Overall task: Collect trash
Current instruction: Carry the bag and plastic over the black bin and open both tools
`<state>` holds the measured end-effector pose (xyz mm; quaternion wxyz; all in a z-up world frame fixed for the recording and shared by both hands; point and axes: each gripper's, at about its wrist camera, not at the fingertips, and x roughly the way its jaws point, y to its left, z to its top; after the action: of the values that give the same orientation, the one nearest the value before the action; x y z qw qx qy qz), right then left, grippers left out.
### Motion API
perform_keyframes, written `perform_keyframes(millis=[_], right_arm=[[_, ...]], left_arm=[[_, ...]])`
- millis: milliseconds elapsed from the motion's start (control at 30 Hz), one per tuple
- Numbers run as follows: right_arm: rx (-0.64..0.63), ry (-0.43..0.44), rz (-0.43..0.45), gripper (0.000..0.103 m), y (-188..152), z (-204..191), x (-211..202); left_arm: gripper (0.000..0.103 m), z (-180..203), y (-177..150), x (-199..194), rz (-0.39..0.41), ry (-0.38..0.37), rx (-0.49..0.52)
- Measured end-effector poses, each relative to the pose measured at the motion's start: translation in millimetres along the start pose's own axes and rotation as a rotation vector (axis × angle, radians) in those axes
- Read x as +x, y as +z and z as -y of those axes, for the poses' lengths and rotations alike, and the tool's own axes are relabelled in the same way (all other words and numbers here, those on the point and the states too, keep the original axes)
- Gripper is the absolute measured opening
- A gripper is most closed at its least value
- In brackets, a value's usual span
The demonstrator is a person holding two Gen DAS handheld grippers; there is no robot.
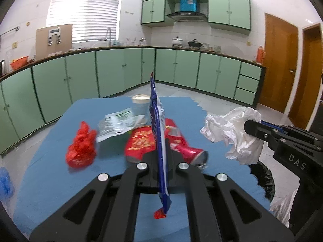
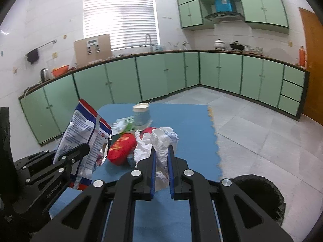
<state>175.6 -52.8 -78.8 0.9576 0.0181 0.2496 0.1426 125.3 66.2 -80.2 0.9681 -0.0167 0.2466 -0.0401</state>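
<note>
The blue-and-white snack wrapper (image 1: 159,137) stands on edge between the fingers of the left gripper (image 1: 161,151), which are clenched flat on it; it is held clear of the blue table mat (image 1: 50,171). The crumpled white tissue (image 2: 161,143) is pinched between the blue pads (image 2: 170,173) of the right gripper (image 2: 161,157) — its bulk bulges out above the fingertips. Both items are carried above the near part of the mat.

Remaining on the mat:
- a red crumpled bag (image 1: 81,147) at the left;
- a green-and-white pouch (image 1: 117,124);
- a red can (image 1: 167,147) lying on its side, open end toward the camera;
- a pale cup (image 1: 140,104) behind them, probably paper — the view is blurred.

A bin lined with a black bag (image 2: 260,197) stands just beside the mat's right edge.
</note>
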Motion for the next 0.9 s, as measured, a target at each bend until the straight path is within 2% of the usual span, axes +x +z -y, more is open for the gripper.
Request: perform_keyframes(millis=[533, 900], right_arm=[[0.08, -0.188, 0.026, 0.01, -6.9, 88.1, -38.7], [0.162, -0.328, 0.018, 0.01, -23.3, 156.2, -60.2]], left_arm=[[0.001, 93.4, 6.7, 29.6, -0.015, -0.181, 0.081], [0.001, 164.4, 9.1, 60.3, -0.033, -0.301, 0.136]])
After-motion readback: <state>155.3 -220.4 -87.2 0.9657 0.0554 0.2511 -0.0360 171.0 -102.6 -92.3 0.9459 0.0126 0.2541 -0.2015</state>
